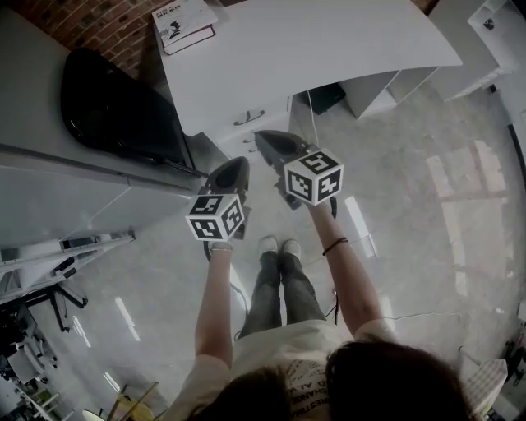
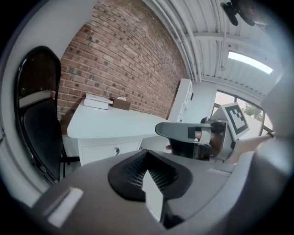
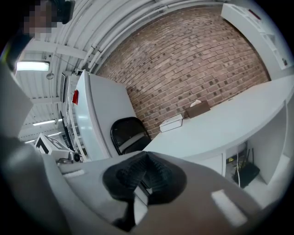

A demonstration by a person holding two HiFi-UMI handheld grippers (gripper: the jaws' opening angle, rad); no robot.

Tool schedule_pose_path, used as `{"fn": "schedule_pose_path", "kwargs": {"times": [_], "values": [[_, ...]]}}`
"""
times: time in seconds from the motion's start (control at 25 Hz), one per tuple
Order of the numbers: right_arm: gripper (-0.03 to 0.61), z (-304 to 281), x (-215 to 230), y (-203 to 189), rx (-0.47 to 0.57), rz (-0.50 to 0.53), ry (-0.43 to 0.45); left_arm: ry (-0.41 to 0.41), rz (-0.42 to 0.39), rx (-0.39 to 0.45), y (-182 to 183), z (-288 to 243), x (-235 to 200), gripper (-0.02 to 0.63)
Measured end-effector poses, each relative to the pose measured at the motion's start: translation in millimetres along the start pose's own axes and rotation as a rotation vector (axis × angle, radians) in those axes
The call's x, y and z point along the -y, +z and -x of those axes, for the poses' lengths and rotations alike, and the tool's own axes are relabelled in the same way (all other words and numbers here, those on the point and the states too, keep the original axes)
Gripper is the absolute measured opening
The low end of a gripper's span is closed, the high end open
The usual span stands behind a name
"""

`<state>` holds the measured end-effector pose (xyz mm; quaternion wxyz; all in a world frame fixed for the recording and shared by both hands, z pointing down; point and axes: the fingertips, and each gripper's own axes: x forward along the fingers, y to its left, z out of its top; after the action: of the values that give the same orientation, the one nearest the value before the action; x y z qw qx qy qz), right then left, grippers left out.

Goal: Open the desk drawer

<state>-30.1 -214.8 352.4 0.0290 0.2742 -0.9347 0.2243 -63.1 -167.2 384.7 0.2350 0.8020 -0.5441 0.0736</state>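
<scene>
We're looking down on the white desk [image 1: 312, 49] with the black chair [image 1: 115, 107] at its left, its top drawer [image 1: 246, 117] shut, our left gripper [image 1: 233, 173] and right gripper [image 1: 275, 146] hovering just short of it, jaws seemingly pressed together on nothing, and the cover print on the corner book [image 1: 185, 23] too blurred to read.
</scene>
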Motion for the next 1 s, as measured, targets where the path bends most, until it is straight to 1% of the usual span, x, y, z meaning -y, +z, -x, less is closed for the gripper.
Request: {"fn": "schedule_pose_path", "kwargs": {"times": [0.24,0.4,0.64,0.88,1.0], "values": [[0.002,-32.1,48.9,-45.2,-0.004,-0.056,-0.050,-0.005,0.002,-0.022,-31.0,-42.8,-28.8,0.002],[0.002,-56.7,79.6,-75.8,-0.003,-0.088,-0.064,0.000,0.010,-0.007,-53.5,-73.0,-51.2,0.002],[0.002,-80.8,119.1,-112.3,0.019,-0.134,-0.090,-0.006,0.012,-0.001,-87.3,-110.3,-72.5,0.002],[0.002,-105.0,148.0,-141.3,0.025,-0.175,-0.114,-0.002,-0.003,0.017,-104.1,-137.2,-94.9,0.002],[0.003,-116.1,161.9,-152.6,0.036,-0.218,-0.120,0.004,-0.008,0.022,-109.7,-148.2,-105.6,0.002]]}}
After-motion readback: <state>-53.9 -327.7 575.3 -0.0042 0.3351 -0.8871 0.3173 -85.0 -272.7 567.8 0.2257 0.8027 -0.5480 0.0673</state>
